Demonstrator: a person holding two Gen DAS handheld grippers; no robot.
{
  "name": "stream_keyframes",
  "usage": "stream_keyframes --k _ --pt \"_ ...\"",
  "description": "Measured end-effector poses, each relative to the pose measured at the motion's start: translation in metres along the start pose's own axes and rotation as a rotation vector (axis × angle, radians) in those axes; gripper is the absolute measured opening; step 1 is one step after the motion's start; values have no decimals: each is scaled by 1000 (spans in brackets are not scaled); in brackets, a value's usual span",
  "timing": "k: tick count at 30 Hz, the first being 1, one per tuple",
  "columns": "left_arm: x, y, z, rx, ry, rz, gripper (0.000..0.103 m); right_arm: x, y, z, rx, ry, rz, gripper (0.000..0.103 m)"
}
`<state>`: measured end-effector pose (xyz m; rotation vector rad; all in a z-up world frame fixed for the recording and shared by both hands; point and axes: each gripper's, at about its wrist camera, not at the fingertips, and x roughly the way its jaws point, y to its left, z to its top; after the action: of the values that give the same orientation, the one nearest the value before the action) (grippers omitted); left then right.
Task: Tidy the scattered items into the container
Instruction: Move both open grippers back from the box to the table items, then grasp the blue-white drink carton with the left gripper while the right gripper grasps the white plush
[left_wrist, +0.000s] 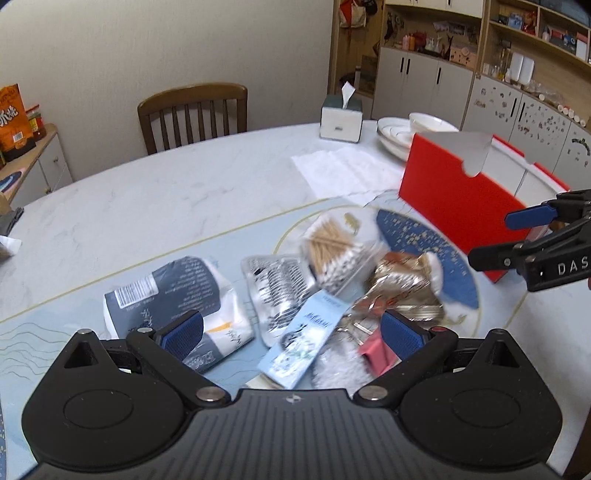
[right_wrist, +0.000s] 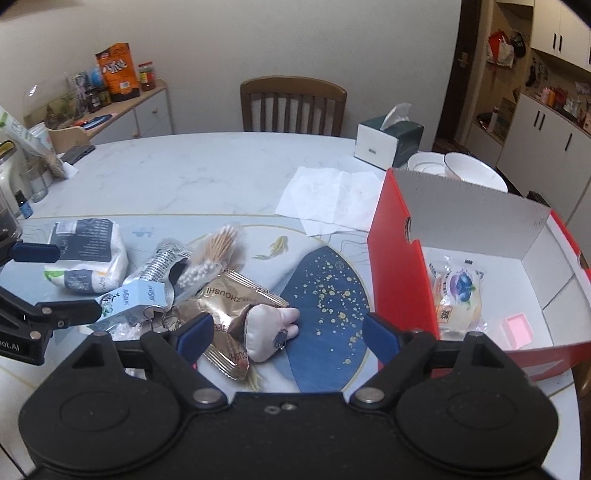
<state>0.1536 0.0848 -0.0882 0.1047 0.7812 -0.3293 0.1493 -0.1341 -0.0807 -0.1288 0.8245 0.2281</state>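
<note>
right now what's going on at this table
A person is tidying clutter into a red box using two hand-held tongs. Both are open and holding nothing: the left tongs hover over the pile, above a light blue carton and a tissue pack, while the right tongs sit between the pile and the box, near a gold foil packet and a small plush toy. The box already holds a blueberry snack packet and a pink item. Cotton swabs still wait on the mat.
</note>
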Motion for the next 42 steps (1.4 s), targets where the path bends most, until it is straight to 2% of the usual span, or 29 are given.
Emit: stream_keyframes --k 7,20,26,28,33,37,42 --pt "14 7 -2 23 13 5 103 17 10 -2 13 19 -58 82" --pt "35 -3 1 115 26 -21 101 42 11 -4 42 75 -79 72" --pt "44 -4 1 126 55 -38 92 51 6 -5 65 98 -69 66" --pt "46 -4 0 126 62 -43 90 53 5 -5 73 99 -61 66" --pt "54 -4 1 119 91 -50 75 58 6 -3 73 99 -47 65" --pt "58 -2 1 101 101 -57 71 63 5 -2 82 105 -26 65" --pt "60 -1 1 88 112 -67 62 70 0 -2 119 115 6 65"
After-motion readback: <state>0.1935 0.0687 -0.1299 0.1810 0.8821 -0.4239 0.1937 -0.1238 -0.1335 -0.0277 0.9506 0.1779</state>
